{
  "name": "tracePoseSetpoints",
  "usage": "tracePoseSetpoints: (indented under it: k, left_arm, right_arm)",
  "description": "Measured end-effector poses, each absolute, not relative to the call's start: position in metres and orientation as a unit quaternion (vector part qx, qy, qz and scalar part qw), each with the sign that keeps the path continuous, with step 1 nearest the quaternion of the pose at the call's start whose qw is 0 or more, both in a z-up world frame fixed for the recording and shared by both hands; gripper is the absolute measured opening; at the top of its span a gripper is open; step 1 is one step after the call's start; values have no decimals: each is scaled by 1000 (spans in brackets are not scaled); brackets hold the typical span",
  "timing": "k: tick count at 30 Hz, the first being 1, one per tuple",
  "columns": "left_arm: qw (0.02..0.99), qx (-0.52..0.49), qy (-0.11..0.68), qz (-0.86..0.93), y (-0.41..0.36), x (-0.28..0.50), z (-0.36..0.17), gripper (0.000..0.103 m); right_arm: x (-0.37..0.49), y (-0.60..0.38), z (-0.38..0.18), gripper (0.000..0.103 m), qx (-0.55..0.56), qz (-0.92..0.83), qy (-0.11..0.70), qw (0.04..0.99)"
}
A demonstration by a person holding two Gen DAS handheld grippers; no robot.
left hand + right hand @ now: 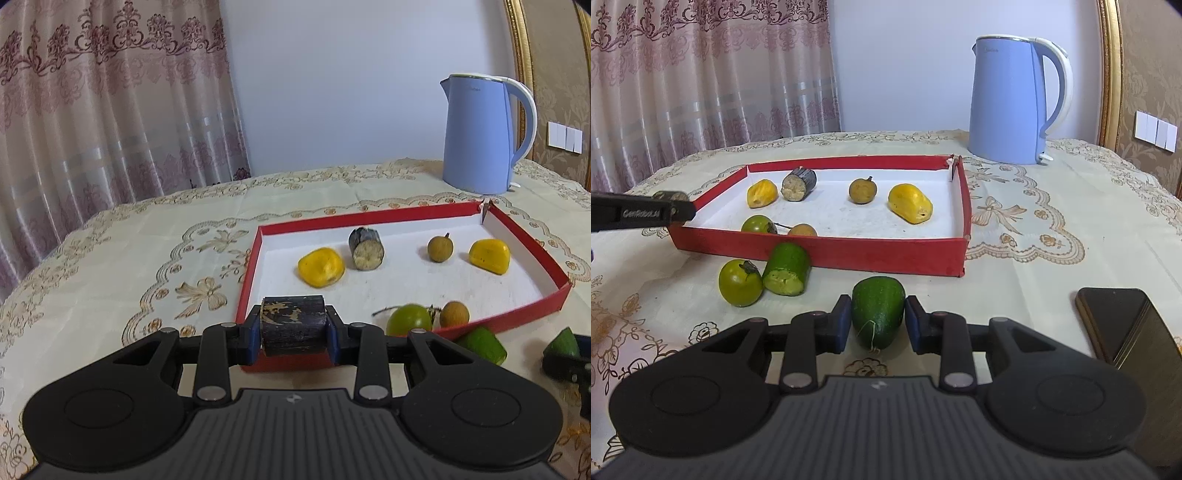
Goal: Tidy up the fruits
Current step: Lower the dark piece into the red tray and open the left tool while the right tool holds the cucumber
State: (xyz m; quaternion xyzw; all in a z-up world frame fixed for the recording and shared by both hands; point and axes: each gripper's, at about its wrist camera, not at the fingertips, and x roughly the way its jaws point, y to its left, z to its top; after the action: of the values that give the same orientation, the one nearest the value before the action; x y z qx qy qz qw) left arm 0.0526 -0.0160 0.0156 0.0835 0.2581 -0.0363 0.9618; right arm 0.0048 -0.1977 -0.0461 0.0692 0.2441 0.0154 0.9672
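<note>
My worktop (1052,236) is spread with a cream embroidered cloth, and at its far side stands a blue kettle (1012,99). In front of the kettle lies the red tray (886,254) with its white floor. A dark phone (1115,321) rests on the cloth at my right.

Inside the tray I see two yellow fruit pieces (910,203), one toward each end, a dark sugarcane stub (798,184) lying beside the left one, a brown longan (862,190) between the stub and the right yellow piece, and by the near wall a small green fruit (756,223) next to a paler longan (802,230).

Outside the tray, a cut green piece (786,269) leans against the near wall, with a round green fruit (740,282) touching it on the left.

My left tongs (294,330) are closed on a dark sugarcane segment (293,325), held above the tray's near left corner. My right tongs (878,321) sit narrow around a green tapered piece (878,310) on the cloth just before the tray; the left pad (843,321) touches it, the right pad shows a slight gap.
</note>
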Motion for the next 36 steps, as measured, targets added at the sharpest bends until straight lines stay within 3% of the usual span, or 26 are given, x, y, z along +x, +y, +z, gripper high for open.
tracePoseSetpoints:
  k: [36]
  left_arm:
    - [936,115,313,-109,-112,140,14,33]
  right_arm:
    - [6,-200,-48,29,84,23,248,965]
